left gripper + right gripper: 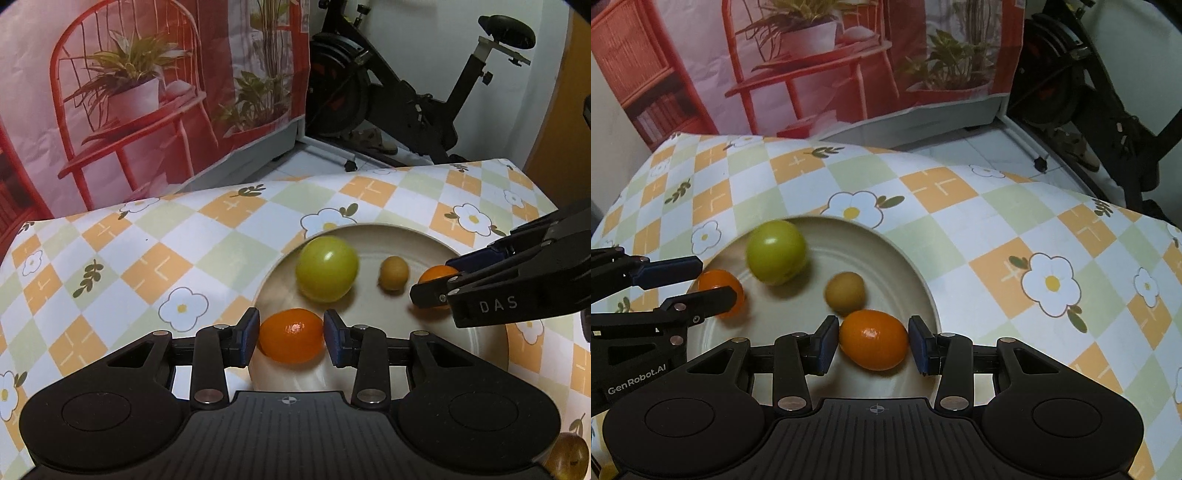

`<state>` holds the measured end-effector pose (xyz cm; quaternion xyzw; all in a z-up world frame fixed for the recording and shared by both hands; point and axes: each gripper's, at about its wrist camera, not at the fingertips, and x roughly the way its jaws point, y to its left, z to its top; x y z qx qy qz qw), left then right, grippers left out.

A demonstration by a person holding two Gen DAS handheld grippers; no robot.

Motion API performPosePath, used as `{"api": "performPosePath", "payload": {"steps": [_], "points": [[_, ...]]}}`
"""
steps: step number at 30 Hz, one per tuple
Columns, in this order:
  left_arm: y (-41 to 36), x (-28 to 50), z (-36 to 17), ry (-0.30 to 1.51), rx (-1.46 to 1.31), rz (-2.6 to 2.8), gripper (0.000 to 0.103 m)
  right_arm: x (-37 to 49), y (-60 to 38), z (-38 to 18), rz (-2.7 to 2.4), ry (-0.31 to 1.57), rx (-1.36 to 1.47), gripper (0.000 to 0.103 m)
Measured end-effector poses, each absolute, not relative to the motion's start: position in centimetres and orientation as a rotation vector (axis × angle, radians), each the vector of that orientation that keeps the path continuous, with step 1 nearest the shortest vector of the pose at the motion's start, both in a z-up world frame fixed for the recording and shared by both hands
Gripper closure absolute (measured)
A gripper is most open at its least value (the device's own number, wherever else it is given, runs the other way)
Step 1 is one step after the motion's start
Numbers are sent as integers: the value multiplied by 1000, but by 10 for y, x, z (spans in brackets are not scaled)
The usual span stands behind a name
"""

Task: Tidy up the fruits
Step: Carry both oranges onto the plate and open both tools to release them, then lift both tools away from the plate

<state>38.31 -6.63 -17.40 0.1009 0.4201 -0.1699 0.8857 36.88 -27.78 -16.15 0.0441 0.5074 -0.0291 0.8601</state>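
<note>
While both orange fruits sit on the plate (923, 291), each hand-held gripper, left (291, 335) and right (873, 339), brackets one (291, 335) (873, 339) with jaws slightly parted; smooth, round skins likely slip, so grip mid-body.

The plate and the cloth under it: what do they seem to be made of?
The plate looks like glazed ceramic, possibly melamine: cream, smooth, with a soft sheen and a raised rim. The tablecloth looks like printed vinyl or coated fabric: a flat checked flower pattern that drapes over the table edge with a faint sheen.

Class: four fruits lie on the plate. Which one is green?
The largest fruit, at the plate's far side; the other three are orange or brownish and smaller.
</note>
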Motion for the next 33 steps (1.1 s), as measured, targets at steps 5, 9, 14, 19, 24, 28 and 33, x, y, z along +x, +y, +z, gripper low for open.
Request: {"api": "performPosePath", "payload": {"steps": [5, 9, 14, 19, 24, 28, 33], "points": [[-69, 385, -177, 874, 212, -357, 62, 369, -280, -163, -61, 1048, 116, 64], [-65, 384, -174, 869, 194, -357, 61, 363, -283, -157, -47, 1006, 147, 63], [-58, 383, -165, 851, 160, -348, 58, 354, -282, -145, -36, 976, 158, 63], [-53, 374, -150, 826, 140, -347, 58, 340, -280, -132, -16, 948, 179, 63], [-49, 359, -138, 817, 131, -357, 58, 320, -278, -121, -5, 932, 205, 63], [-45, 345, -132, 820, 139, -367, 58, 304, -274, -116, -3, 939, 193, 63], [-39, 326, -130, 830, 144, -384, 58, 286, -267, -112, 11, 947, 180, 63]]}}
